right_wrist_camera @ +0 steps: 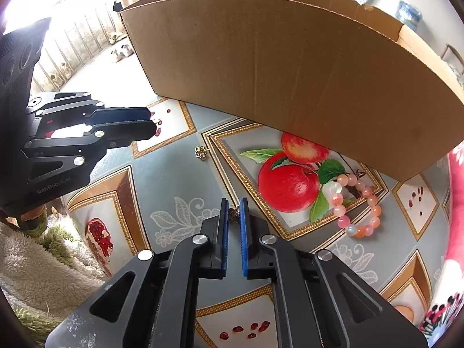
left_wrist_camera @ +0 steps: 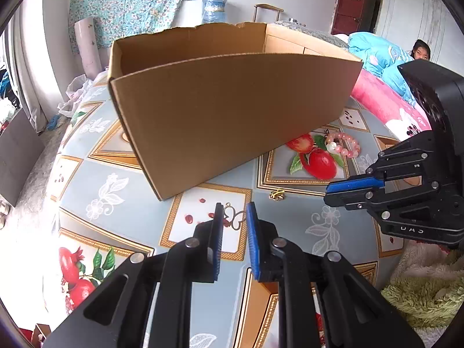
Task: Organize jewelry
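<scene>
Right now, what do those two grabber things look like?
Both look alike. The left hand-held gripper and the right hand-held gripper are black, with angular linked arms, round silver rivets and cut-out slots. Each has two flat fingers lined with ridged blue pads. White lettering, GenRobot.AI, marks the left one's side. No cables or sleeves show.

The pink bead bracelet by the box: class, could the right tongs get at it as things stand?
Probably yes. The pink bead bracelet lies in the open on the tablecloth, ahead and to the right of the right tongs, clear of the cardboard box. But the tongs seem to pinch a small ornament already.
</scene>
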`<state>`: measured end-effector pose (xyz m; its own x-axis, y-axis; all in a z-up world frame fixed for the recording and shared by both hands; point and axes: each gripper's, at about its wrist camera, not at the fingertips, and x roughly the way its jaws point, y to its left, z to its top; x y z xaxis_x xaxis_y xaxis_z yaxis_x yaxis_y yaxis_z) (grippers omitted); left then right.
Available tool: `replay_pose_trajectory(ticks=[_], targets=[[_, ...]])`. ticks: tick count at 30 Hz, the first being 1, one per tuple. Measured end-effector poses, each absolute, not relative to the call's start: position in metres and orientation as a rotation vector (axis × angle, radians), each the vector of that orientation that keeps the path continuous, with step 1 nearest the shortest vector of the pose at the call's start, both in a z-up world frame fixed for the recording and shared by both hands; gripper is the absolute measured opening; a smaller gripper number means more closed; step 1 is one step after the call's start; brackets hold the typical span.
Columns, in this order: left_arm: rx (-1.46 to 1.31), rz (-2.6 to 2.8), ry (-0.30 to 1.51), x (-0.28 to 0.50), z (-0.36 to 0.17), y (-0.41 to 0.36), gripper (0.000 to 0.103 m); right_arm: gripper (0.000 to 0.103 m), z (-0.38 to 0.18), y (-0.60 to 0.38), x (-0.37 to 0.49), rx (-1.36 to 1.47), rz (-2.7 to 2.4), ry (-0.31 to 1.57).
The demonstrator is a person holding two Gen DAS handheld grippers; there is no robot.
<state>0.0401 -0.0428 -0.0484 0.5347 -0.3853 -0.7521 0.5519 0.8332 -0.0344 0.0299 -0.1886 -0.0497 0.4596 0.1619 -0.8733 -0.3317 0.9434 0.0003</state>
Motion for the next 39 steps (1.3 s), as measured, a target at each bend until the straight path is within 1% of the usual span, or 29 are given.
replay_pose_trajectory(ticks=[7, 11, 17, 21, 25, 27, 30, 34, 39], targets=[[0.212, -0.557, 0.791, 0.028, -0.031, -0.038, 0.015, 0.004, -0.04, -0.203, 0.02, -0.107, 0.293, 1.014], [0.187, -0.562, 0.742, 0.019, -0.009, -0.034, 0.015, 0.004, -0.021, -0.212, 0.011, -0.069, 0.298, 0.964], [0.188, -0.6, 0.592, 0.018, 0.049, -0.036, 0.015, 0.004, 0.037, -0.225, 0.008, -0.045, 0.324, 0.813], [0.201, -0.633, 0.542, 0.041, 0.077, -0.045, 0.015, 0.004, 0.077, -0.235, 0.019, -0.059, 0.358, 0.694], [0.153, -0.691, 0.659, 0.095, 0.084, -0.059, 0.015, 0.004, 0.097, -0.243, 0.057, -0.065, 0.389, 0.651], [0.135, -0.711, 0.752, 0.126, 0.078, -0.071, 0.015, 0.004, 0.097, -0.252, 0.084, -0.056, 0.395, 0.683], [0.068, -0.765, 0.932, 0.171, 0.057, -0.092, 0.015, 0.004, 0.089, -0.271, 0.123, -0.022, 0.416, 0.789], [-0.021, -0.804, 1.147, 0.212, 0.021, -0.12, 0.015, 0.004, 0.062, -0.289, 0.169, 0.029, 0.402, 0.968], [-0.114, -0.794, 1.337, 0.238, -0.013, -0.143, 0.015, 0.004, 0.035, -0.295, 0.199, 0.016, 0.364, 1.096]])
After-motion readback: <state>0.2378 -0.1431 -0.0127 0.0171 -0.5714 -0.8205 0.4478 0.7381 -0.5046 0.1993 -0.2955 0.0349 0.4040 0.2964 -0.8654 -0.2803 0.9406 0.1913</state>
